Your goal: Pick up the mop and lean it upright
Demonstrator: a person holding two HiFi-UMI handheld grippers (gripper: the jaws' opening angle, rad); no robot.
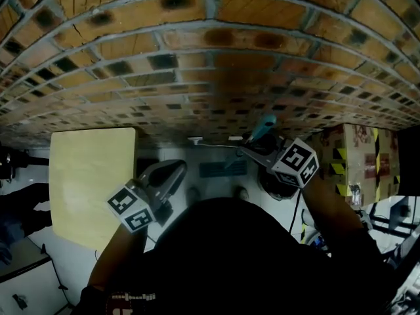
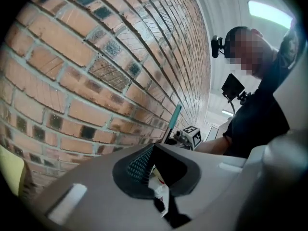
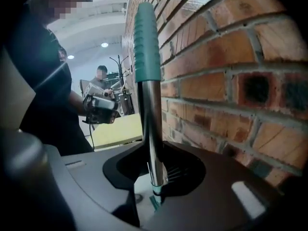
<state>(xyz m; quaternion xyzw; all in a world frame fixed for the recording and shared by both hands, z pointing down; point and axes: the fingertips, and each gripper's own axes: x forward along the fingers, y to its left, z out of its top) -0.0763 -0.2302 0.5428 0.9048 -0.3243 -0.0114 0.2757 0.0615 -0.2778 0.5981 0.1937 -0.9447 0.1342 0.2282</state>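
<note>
The mop shows as a metal handle (image 3: 150,129) topped by a teal grip (image 3: 146,42), standing upright close to the brick wall (image 3: 231,81). My right gripper (image 3: 156,179) is shut on the metal part of the handle, below the grip. In the head view the teal grip (image 1: 266,126) pokes up past my right gripper (image 1: 259,151) near the wall. My left gripper (image 1: 172,174) hangs lower left, away from the mop, jaws together with nothing in them. From the left gripper view the teal handle (image 2: 173,120) slants beside the wall. The mop head is hidden.
A pale yellow table (image 1: 92,182) stands at the left by the wall. A cardboard box with hazard tape (image 1: 354,156) sits at the right. A dark grille (image 1: 223,169) lies on the floor under me. Another person (image 3: 101,73) is far back.
</note>
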